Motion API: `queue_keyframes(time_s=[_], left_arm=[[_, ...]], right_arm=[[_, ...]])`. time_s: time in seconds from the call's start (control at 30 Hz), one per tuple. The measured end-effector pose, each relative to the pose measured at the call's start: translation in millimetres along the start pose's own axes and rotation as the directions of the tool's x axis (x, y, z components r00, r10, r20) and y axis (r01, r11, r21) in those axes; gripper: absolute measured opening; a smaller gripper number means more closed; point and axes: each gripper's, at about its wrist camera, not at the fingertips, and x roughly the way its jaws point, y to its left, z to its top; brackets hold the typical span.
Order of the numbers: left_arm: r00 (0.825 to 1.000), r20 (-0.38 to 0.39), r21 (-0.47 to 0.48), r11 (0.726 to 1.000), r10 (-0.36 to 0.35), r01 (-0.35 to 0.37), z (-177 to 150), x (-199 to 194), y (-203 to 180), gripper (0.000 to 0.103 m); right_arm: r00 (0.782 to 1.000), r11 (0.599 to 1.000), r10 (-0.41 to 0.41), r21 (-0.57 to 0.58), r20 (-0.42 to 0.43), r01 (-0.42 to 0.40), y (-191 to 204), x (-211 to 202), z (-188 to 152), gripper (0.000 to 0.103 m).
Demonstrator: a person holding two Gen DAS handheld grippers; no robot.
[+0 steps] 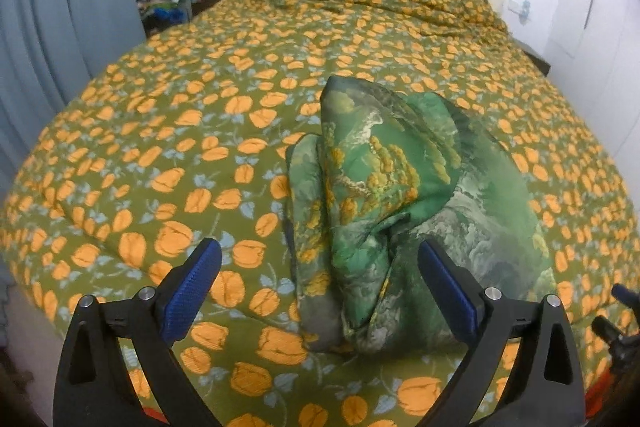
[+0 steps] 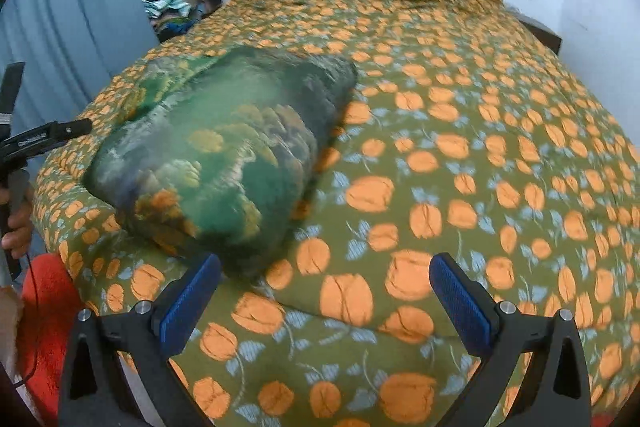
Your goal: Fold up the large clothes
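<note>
Now we hold both grippers, left and right, wide and empty. Garment lies bunched on the quilt, near its front edge. We should probably pinch two corners, not the thick middle.

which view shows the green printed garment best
The left wrist view: the crumpled green landscape-print garment lies sharp and centred on the orange-flowered bedspread, its folds clear. The right wrist view shows it off to the left and motion-blurred.
</note>
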Motion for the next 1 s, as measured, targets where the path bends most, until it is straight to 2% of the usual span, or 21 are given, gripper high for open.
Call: queue_keyframes(time_s=[0.13, 0.17, 0.2, 0.23, 0.27, 0.33, 0.4, 0.43, 0.47, 0.5, 0.6, 0.63, 0.7, 0.83, 0.9, 0.93, 0.97, 1.0], left_arm=[[0.999, -0.006, -0.004, 0.999, 0.043, -0.043, -4, 0, -3, 0.102], [0.998, -0.023, -0.004, 0.998, 0.063, -0.063, -6, 2, -5, 0.103], [0.997, -0.059, 0.006, 0.999, 0.054, -0.054, -7, 7, -6, 0.103], [0.994, -0.104, 0.01, 1.0, 0.029, -0.028, -9, 11, -7, 0.103], [0.99, -0.14, -0.005, 1.0, -0.03, 0.03, -15, 14, -5, 0.102], [0.978, -0.141, -0.084, 0.986, -0.154, 0.143, -24, 13, 7, 0.101], [0.95, -0.136, -0.167, 0.952, -0.28, 0.257, -28, 14, 22, 0.101], [0.929, -0.113, -0.221, 0.92, -0.354, 0.324, -27, 14, 32, 0.101], [0.913, -0.092, -0.261, 0.894, -0.397, 0.363, -26, 15, 40, 0.101], [0.89, -0.065, -0.315, 0.855, -0.452, 0.411, -22, 17, 52, 0.101], [0.831, -0.045, -0.358, 0.786, -0.554, 0.505, -10, 27, 64, 0.102], [0.818, -0.072, -0.349, 0.782, -0.571, 0.516, -4, 35, 63, 0.102], [0.808, -0.133, -0.32, 0.797, -0.574, 0.513, 3, 51, 57, 0.102], [0.807, -0.241, -0.24, 0.839, -0.539, 0.488, 2, 86, 39, 0.102], [0.83, -0.294, -0.153, 0.881, -0.474, 0.448, -6, 101, 28, 0.103], [0.835, -0.3, -0.134, 0.887, -0.461, 0.442, -9, 106, 26, 0.103], [0.838, -0.304, -0.13, 0.891, -0.453, 0.435, -11, 112, 26, 0.103], [0.836, -0.308, -0.139, 0.89, -0.455, 0.433, -13, 117, 27, 0.103]], right_arm=[[0.999, 0.999, 0.028, 0.04, -0.016, -0.027, -12, 0, -9, 0.103], [0.999, 0.998, 0.039, 0.052, -0.011, -0.038, -15, -2, -11, 0.103], [0.998, 0.996, 0.058, 0.063, 0.001, -0.058, -18, -5, -12, 0.103], [0.997, 0.994, 0.079, 0.071, 0.015, -0.08, -20, -8, -13, 0.103], [0.993, 0.99, 0.114, 0.084, 0.043, -0.117, -25, -14, -14, 0.103], [0.98, 0.979, 0.165, 0.103, 0.108, -0.176, -34, -27, -16, 0.103], [0.97, 0.973, 0.194, 0.097, 0.148, -0.209, -40, -33, -19, 0.103], [0.969, 0.974, 0.194, 0.087, 0.154, -0.209, -42, -33, -21, 0.103], [0.97, 0.976, 0.189, 0.082, 0.151, -0.203, -44, -31, -24, 0.103], [0.972, 0.974, 0.193, 0.089, 0.134, -0.206, -47, -26, -28, 0.103], [0.974, 0.962, 0.22, 0.153, 0.058, -0.227, -55, -5, -37, 0.103], [0.968, 0.952, 0.248, 0.179, 0.03, -0.249, -58, 3, -38, 0.103], [0.951, 0.928, 0.308, 0.213, 0.024, -0.306, -60, 12, -35, 0.103], [0.91, 0.871, 0.411, 0.269, 0.06, -0.411, -59, 24, -11, 0.103], [0.888, 0.839, 0.455, 0.302, 0.063, -0.452, -56, 37, 9, 0.103], [0.878, 0.826, 0.475, 0.312, 0.062, -0.469, -54, 43, 16, 0.103], [0.855, 0.801, 0.515, 0.326, 0.054, -0.503, -50, 55, 26, 0.103], [0.844, 0.789, 0.535, 0.332, 0.045, -0.517, -46, 64, 33, 0.103]])
